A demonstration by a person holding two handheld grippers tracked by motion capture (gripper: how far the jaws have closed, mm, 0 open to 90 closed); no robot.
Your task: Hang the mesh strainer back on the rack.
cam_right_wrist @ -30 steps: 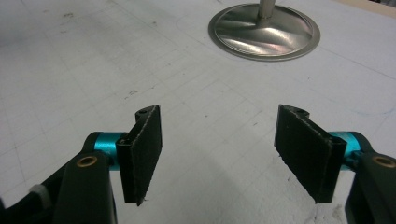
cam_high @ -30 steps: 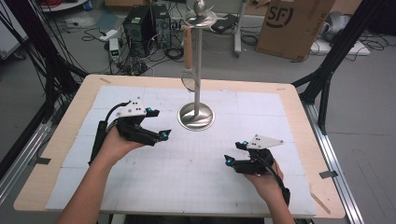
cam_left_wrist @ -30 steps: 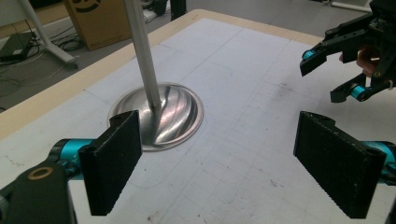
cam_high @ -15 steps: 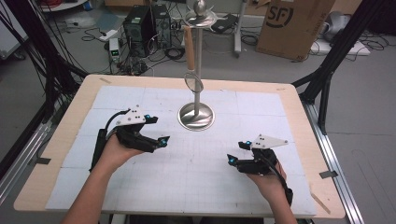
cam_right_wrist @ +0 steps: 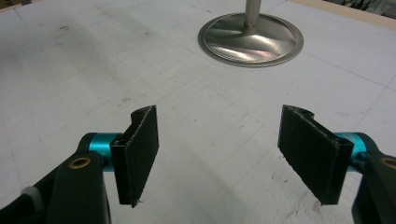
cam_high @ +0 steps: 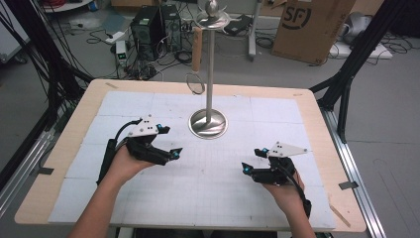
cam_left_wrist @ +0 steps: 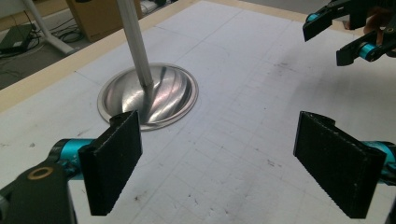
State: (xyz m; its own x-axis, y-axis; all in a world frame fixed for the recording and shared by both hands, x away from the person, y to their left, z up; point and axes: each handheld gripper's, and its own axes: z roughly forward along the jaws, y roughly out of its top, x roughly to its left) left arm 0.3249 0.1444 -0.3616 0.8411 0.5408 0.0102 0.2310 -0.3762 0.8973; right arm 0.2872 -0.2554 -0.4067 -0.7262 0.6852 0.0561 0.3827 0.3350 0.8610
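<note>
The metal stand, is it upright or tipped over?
Upright: the stand rises straight from its round base, which sits flat on the table.

Beyond the left gripper's fingers (cam_left_wrist: 112, 168), the stand's pole (cam_left_wrist: 135, 44) is cut off by the top edge. Ahead of the right gripper's fingers (cam_right_wrist: 140, 154), the pole is likewise cropped just above the stand's base (cam_right_wrist: 251, 39). The utensil (cam_high: 196, 59) hanging from the stand is too small to identify.

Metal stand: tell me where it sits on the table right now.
In the high view the metal stand sits on the white mat at the table's far middle, ahead of and between the left gripper and right gripper.
</note>
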